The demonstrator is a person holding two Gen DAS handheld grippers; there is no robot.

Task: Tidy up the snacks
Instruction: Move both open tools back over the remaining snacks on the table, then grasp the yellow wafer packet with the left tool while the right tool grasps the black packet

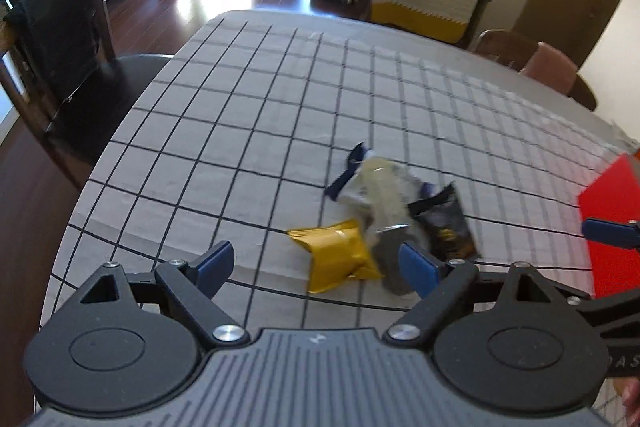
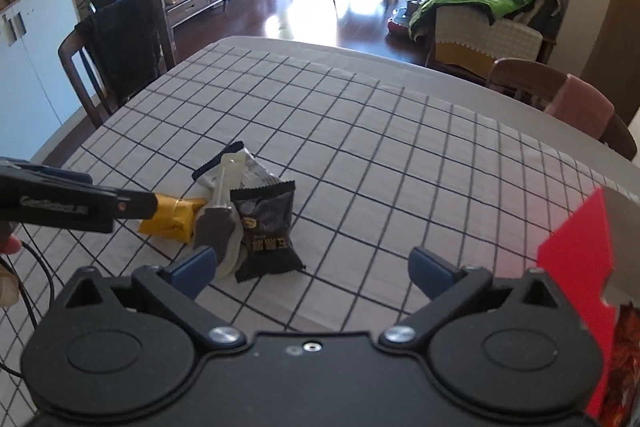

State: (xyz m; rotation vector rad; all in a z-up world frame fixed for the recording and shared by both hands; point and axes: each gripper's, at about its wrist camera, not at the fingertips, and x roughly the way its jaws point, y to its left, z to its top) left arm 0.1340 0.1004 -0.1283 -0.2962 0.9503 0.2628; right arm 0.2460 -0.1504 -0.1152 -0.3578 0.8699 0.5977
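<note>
Jaws on both grippers spread wide, nothing between the pads, nothing held. Left gripper point(image 1: 318, 267): yellow packet point(image 1: 340, 255) lies on the table in the gap between its blue fingers point(image 1: 216, 261), nearer the right-hand one, not touched by either. Grey-and-white packet point(image 1: 390, 247) sits just beside the yellow one, overlapped in the picture by the right-hand finger; contact can't be judged. Right gripper point(image 2: 316, 265): gap between its fingers shows bare cloth only. Pile lies off to its left side; black packet point(image 2: 266, 227) is just past the left-hand finger point(image 2: 192, 267), pale grey packet next to that finger tip. Black body of the left gripper pokes in from the left edge of the right wrist view, over the yellow packet's end.

Snack pile point(image 2: 236, 215) is one loose heap, packets overlapping: yellow, grey, black, plus a white-and-dark-blue wrapper point(image 1: 356, 167) at the far end. Red box point(image 2: 576, 267) stands at the right edge, well apart from the heap. Table point(image 2: 380, 131) carries a pale checked cloth with black grid lines. Beyond it: dark wooden chair point(image 2: 120, 55) on the left, pink-backed chair point(image 2: 580, 111) on the right, sofa with a green jacket point(image 2: 480, 3) further back.
</note>
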